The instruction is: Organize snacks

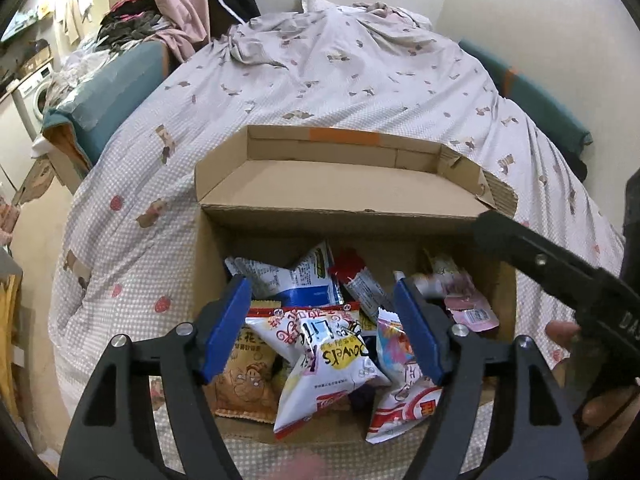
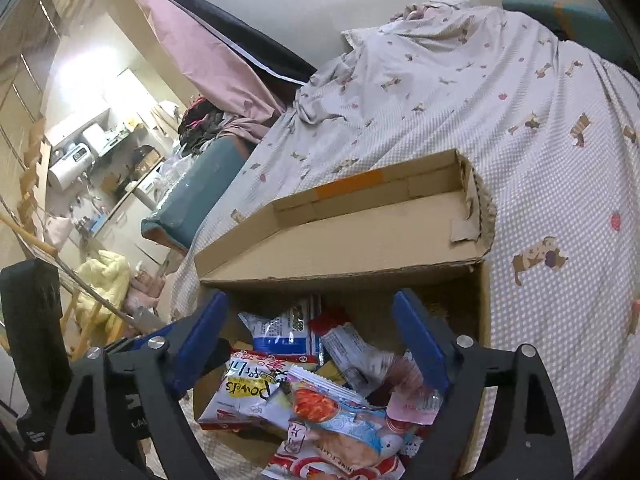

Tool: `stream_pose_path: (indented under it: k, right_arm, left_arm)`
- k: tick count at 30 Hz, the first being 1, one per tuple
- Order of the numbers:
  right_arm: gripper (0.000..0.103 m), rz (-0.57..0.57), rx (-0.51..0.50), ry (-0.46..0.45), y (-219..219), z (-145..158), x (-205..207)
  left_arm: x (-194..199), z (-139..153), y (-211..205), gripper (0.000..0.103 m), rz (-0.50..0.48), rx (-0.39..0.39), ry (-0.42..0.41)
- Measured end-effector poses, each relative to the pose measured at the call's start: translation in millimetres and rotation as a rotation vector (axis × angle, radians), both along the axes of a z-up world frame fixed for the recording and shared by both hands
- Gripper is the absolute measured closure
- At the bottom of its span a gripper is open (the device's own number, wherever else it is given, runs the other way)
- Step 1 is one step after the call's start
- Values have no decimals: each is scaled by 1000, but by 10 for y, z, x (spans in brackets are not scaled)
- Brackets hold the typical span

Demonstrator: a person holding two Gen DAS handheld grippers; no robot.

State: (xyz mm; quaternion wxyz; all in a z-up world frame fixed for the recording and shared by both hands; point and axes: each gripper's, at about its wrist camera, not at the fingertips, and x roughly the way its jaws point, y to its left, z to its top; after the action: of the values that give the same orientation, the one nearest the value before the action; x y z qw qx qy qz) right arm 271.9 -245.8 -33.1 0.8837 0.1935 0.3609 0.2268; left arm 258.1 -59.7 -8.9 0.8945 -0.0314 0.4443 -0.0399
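Your left tongs (image 1: 324, 328) hang released above the cardboard box (image 1: 212, 240) on the bed (image 1: 360, 80); nothing is between the pads. Your right tongs (image 2: 320, 344) are released too, also empty. The snack packets (image 1: 320, 356) lie heaped inside the box, from 6 o'clock up to 12. Judgement: they are light, crinkly, slippery and crushable. Pinch the flat sealed edge, not the puffed middle.
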Motion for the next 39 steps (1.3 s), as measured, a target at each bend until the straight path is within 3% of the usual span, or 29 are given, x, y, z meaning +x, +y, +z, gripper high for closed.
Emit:
stream_pose_path:
  k: [4, 9, 23, 28, 34, 36, 39]
  right_arm:
    - [1, -11, -37, -50, 26, 161, -158]
    - [0, -41, -98, -98, 51, 325, -380]
    - [0, -59, -176, -74, 40, 455, -1128]
    - [0, -69, -240, -78, 90, 436, -1474]
    - [0, -73, -290, -107, 132, 346, -1849]
    - [0, -78, -301, -126, 136, 301, -1940]
    - [0, -89, -313, -141, 153, 202, -2027]
  left_arm:
    - [-103, 41, 110, 32, 49, 19, -15]
    - [-367, 81, 266, 32, 90, 20, -48]
    - [-1183, 368, 540, 29, 93, 34, -145]
    - [-1527, 339, 623, 24, 100, 66, -176]
    - [-1846, 251, 732, 24, 136, 23, -162]
    - [-1924, 206, 735, 15, 136, 4, -165]
    - [-1978, 118, 735, 11, 146, 11, -178]
